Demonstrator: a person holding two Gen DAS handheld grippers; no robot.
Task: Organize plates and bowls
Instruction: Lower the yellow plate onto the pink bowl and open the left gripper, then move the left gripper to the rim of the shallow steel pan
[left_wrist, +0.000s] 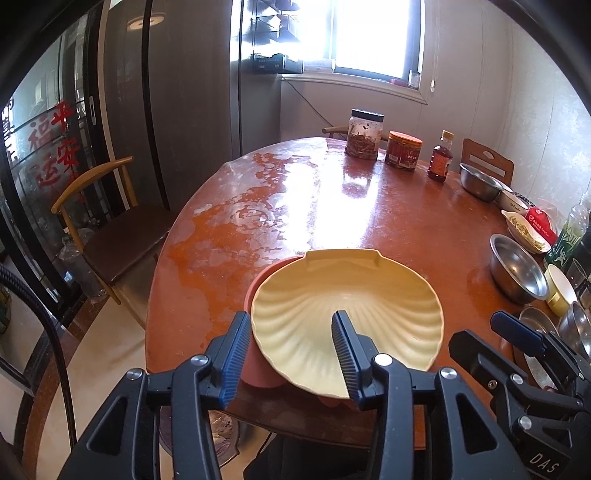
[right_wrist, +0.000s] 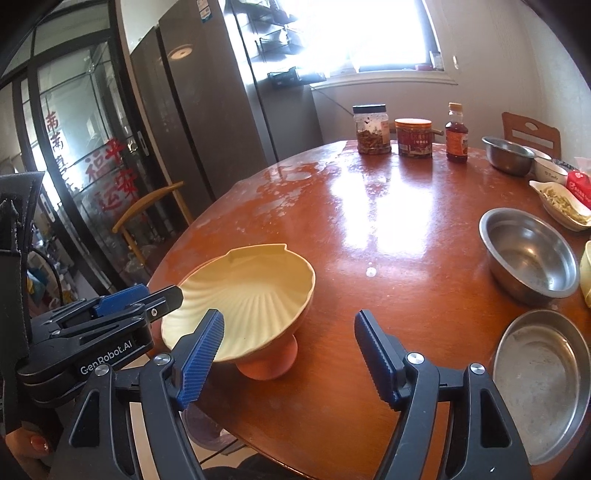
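A cream shell-shaped plate (left_wrist: 343, 306) rests tilted on top of an orange-pink dish (left_wrist: 258, 362) at the near edge of the round wooden table (left_wrist: 369, 206). My left gripper (left_wrist: 291, 354) is open, with one finger outside the plate's left rim and the other over its inside. The plate (right_wrist: 251, 295) and the orange dish (right_wrist: 269, 363) under it also show in the right wrist view. My right gripper (right_wrist: 288, 350) is open and empty, to the right of the plate above bare table. The left gripper (right_wrist: 173, 295) shows there at the plate's left rim.
Steel bowls (right_wrist: 528, 251) (right_wrist: 508, 153) and a steel plate (right_wrist: 543, 380) sit on the right side. A yellow bowl (left_wrist: 559, 288), a white dish of food (right_wrist: 561, 205), two jars (right_wrist: 371, 129) (right_wrist: 413, 137) and a bottle (right_wrist: 456, 133) stand farther back. A chair (left_wrist: 107, 229) stands left of the table.
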